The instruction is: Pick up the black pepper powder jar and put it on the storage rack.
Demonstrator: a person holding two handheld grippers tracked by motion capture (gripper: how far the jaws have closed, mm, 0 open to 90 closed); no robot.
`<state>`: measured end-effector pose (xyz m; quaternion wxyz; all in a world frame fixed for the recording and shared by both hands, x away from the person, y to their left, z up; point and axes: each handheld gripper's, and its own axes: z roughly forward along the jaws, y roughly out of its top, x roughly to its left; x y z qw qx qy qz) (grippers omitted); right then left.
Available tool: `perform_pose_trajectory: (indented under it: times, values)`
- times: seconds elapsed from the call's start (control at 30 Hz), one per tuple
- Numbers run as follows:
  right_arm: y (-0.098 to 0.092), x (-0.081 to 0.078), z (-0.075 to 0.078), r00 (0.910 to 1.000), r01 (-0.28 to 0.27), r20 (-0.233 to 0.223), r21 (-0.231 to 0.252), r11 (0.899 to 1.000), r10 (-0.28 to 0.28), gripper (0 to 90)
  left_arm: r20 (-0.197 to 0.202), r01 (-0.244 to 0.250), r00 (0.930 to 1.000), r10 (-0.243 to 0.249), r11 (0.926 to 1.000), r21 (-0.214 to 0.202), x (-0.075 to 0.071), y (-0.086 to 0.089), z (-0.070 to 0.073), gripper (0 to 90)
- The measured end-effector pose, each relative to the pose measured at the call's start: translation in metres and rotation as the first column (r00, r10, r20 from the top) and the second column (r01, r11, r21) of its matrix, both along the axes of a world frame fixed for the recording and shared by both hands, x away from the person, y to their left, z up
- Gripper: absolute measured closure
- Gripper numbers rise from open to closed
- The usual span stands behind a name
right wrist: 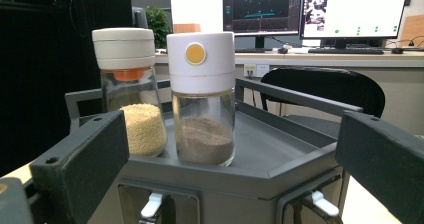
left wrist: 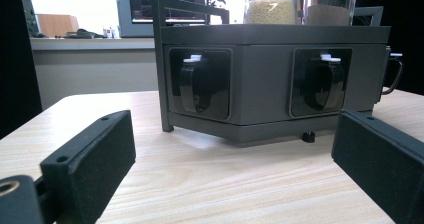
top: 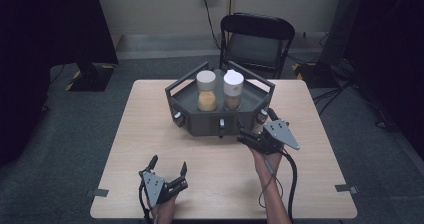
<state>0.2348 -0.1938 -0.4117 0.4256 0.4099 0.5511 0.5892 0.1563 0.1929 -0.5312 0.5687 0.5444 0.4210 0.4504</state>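
While both of our hand-held tools sit on the near side of the table, we log the right gripper (top: 252,131) just short of the dark grey hexagonal metal rack (top: 197,121), at its near right corner; jaws wide apart, nothing between them. Straight ahead of that gripper, in its own view, stands the clear glass jar with the white cap and yellow button, holding brown powder (right wrist: 202,100), on the rack's top tray and framed between the two jaws but farther off, not touched. Just left of it from the same gripper, slightly behind, stands the clear glass jar with the cream cap and orange collar, holding pale yellow grains (right wrist: 132,94); the two jars are close, whether touching we cannot tell. Below the tray edge, near the right gripper's jaws, white clips (right wrist: 151,204) show in the rack's side openings. Our left gripper (top: 169,170) is well back from the rack, low over the light wooden tabletop (top: 150,114), jaws spread wide and empty. Ahead of it, in its view, the rack's side faces show two recessed windows with black handled cups (left wrist: 196,86) hanging inside. Beyond the rack, far from both grippers, a black folding chair (top: 257,39).
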Motion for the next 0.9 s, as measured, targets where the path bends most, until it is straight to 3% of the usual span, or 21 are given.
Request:
perform_pose_trajectory:
  times: [0.3, 0.63, 0.9]
  values:
    - [-0.003, -0.019, -0.007, 0.9994, 0.027, 0.02, -0.003, 1.0, -0.027, 0.1, 0.0, 0.0, 1.0, 0.0, 1.0, 0.0, 0.0, 0.0, 0.0, 3.3]
    - [-0.005, -0.03, -0.012, 0.9995, 0.03, 0.007, -0.027, 0.999, -0.03, 0.0, 0.0, 0.0, 1.0, 0.0, 1.0, 0.0, 0.0, 0.0, 0.0, 3.2]
    - [-0.004, -0.05, -0.024, 0.9988, 0.049, 0.008, -0.019, 0.999, -0.049, 0.0, 0.0, 0.0, 1.0, 0.0, 1.0, 0.0, 0.0, 0.0, 0.0, 3.3]
